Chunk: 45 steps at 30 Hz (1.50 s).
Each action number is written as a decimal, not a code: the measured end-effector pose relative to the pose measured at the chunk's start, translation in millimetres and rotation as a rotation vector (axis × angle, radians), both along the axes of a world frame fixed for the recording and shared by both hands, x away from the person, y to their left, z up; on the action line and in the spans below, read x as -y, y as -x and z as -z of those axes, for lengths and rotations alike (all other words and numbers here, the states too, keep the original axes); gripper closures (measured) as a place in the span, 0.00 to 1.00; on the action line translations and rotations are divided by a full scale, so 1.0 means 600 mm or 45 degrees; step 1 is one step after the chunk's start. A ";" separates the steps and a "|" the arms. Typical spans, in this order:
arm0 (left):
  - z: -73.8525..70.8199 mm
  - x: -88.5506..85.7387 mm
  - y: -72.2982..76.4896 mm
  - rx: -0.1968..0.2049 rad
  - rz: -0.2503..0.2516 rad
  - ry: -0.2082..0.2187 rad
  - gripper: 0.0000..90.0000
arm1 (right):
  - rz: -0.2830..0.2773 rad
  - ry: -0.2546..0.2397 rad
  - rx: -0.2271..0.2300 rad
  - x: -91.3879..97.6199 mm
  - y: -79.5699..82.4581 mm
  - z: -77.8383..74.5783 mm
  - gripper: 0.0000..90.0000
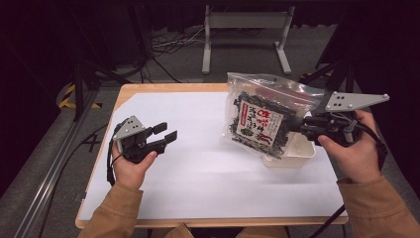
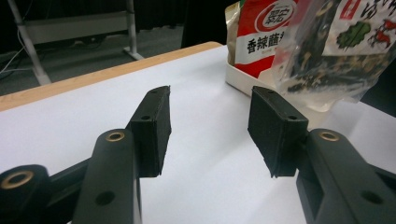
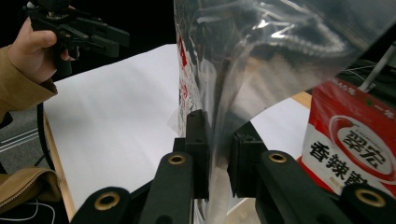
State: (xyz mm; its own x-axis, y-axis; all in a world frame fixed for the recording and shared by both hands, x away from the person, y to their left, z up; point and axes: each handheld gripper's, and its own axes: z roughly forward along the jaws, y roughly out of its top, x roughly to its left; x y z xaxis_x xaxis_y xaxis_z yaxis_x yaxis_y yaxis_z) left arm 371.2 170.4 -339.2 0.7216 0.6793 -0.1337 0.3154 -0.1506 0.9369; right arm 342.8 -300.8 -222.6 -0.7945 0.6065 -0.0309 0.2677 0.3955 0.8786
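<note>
The clear snack bag (image 1: 262, 116) hangs in the air over the right part of the desk (image 1: 163, 89), held by its right edge and tilted, its printed label facing up toward the high view. It holds dark, leafy contents and has a zip strip along its upper edge.

Going from the largest thing down, we see the desk first: a wooden top covered almost wholly by a white sheet (image 1: 208, 173), with only the wooden border showing around it. Next comes the bag, which hangs just above a white tray (image 1: 297, 156) near the right edge of the sheet. In the left gripper view a red packet (image 2: 261, 32) with white lettering stands in that tray, behind the hanging bag; the right gripper view shows the same packet at its lower right.

Our right gripper (image 1: 299, 125) reaches in from the right side, its jaws clamped on the bag's clear film, which runs straight up between the two black pads in the right gripper view.

Our left gripper (image 1: 166, 134) sits over the left part of the sheet, well apart from the bag, pointing toward it. Its jaws stand apart with nothing between them.
</note>
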 end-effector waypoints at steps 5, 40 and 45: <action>0.004 -0.004 -0.004 -0.013 -0.014 0.003 0.55 | 0.028 0.010 0.021 0.016 -0.003 -0.014 0.88; 0.012 -0.009 -0.009 -0.033 -0.025 0.000 0.53 | 0.264 0.076 0.047 0.085 -0.034 -0.008 0.88; 0.014 -0.008 -0.011 -0.039 -0.026 0.001 0.53 | 0.316 0.097 0.016 0.087 -0.044 0.002 0.88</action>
